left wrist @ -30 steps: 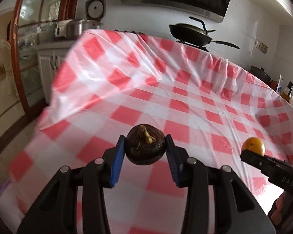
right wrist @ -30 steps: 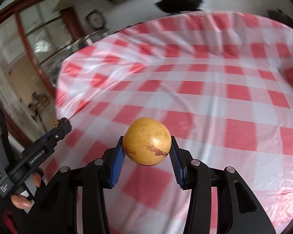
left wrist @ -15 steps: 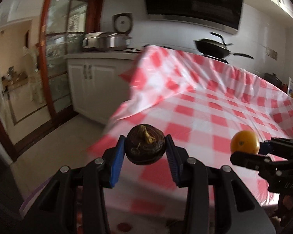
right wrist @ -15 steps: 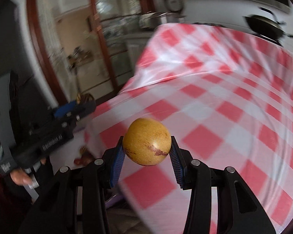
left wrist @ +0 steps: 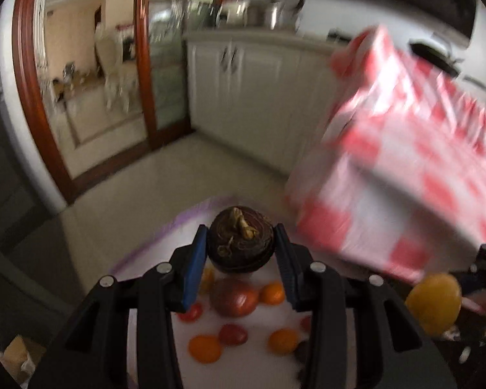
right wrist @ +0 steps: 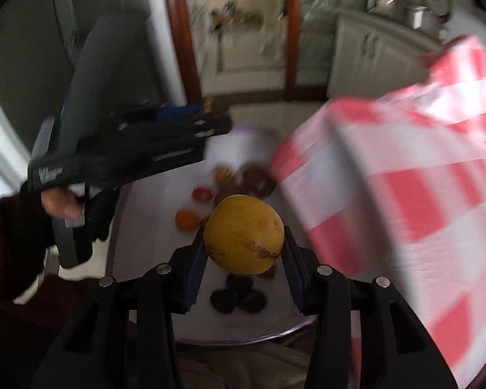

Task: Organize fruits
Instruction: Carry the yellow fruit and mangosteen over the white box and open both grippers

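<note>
My left gripper (left wrist: pixel 241 253) is shut on a dark brown mangosteen (left wrist: pixel 239 243) with a dried stem. It hangs above a white tray (left wrist: pixel 165 243) with a purple rim that holds several orange and red fruits (left wrist: pixel 233 296). My right gripper (right wrist: pixel 244 253) is shut on a yellow round fruit (right wrist: pixel 244 234), which also shows in the left wrist view (left wrist: pixel 434 301). It hangs over the same tray (right wrist: pixel 145 227), above several dark fruits (right wrist: pixel 236 296). The left gripper's body (right wrist: pixel 129 149) shows at the left of the right wrist view.
The table with the red and white checked cloth (left wrist: pixel 405 168) stands to the right of the tray, and shows in the right wrist view (right wrist: pixel 405 175). White cabinets (left wrist: pixel 243 90) and a wood-framed glass door (left wrist: pixel 142 64) stand behind. The floor is pale tile (left wrist: pixel 129 201).
Both grippers have swung left and down, off the checked table, and now hang over the low tray of fruits. Each still holds its fruit.
</note>
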Tool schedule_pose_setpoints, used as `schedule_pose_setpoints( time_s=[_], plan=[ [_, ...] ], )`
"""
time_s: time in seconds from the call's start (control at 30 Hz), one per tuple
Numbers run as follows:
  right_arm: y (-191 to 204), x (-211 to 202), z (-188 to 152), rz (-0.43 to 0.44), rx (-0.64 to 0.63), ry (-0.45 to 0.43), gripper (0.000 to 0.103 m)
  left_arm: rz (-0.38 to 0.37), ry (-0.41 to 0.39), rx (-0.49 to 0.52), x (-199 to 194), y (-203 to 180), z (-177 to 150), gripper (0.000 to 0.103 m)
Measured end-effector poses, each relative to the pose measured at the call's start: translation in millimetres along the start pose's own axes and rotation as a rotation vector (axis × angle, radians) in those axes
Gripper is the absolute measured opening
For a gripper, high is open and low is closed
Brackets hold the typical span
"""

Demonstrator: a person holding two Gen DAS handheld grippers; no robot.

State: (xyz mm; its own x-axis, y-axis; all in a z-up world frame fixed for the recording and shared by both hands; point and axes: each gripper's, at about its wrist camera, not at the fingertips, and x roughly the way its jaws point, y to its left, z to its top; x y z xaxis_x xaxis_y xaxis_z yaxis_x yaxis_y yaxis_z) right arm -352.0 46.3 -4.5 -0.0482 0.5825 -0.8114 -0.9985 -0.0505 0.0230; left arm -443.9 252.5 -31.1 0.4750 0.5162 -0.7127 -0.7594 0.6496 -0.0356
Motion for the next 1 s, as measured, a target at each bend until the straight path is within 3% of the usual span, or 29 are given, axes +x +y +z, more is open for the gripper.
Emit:
schedule_pose_setpoints(
  time_s=[0.17, 0.43, 0.77, 1.0],
  plan=[
    [19, 52, -11, 0.047, -0.063, 0.176, 0.044, 0.047, 0.142, -0.009, 35, 10, -25, 0.041],
    [50, 92, -9, 0.084, -0.177, 0.298, 0.044, 0.103, 0.277, -0.067, 57, 33, -53, 0.041],
    [58, 129, -14, 0.064, -0.244, 0.399, 0.044, 0.126, 0.315, -0.088, 61, 27, -55, 0.042],
    [65, 128, -18, 0.08, -0.263, 0.385, 0.044, 0.132, 0.329, -0.102, 68, 30, -57, 0.042]
  ],
)
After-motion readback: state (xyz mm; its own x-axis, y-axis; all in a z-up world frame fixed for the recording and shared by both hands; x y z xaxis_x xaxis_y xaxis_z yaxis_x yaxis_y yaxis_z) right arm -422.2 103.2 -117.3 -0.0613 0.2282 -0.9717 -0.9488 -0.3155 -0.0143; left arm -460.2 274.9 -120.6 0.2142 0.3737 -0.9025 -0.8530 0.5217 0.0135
